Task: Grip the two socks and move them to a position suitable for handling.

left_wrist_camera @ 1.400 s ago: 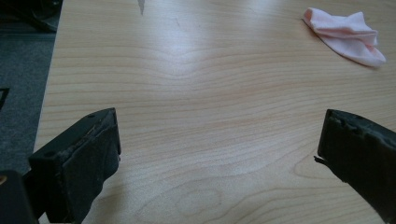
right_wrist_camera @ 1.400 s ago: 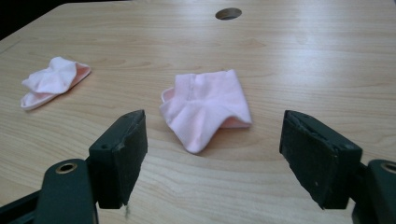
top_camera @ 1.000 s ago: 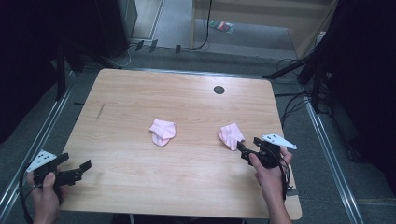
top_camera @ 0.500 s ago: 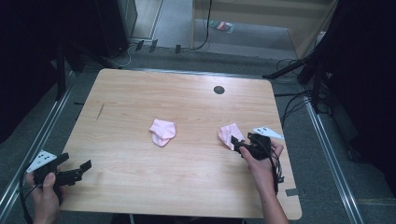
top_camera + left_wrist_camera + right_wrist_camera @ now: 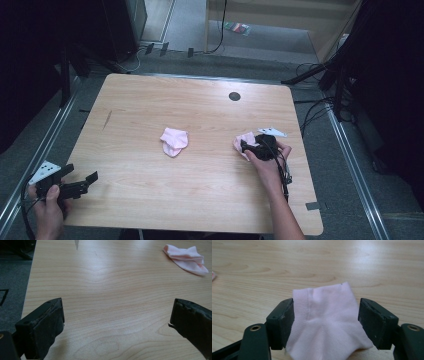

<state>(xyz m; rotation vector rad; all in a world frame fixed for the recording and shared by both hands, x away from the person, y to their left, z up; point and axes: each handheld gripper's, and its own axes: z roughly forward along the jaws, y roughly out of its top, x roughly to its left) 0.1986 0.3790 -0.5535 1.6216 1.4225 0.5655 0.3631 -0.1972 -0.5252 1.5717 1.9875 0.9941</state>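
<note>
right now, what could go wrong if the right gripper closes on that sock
The right gripper stands open with its jaws either side of the pink sock, which bunches into folds between them, so closing may pinch only the top layer and let the rest drag or unfold. The jaws sit low to the table, so they could scrape the wood. The left gripper is open far from the other sock, so it cannot steady anything.

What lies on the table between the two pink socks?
Nothing: in the high view, only bare wood separates the middle sock from the right sock, which sits between the right gripper's open jaws.
</note>
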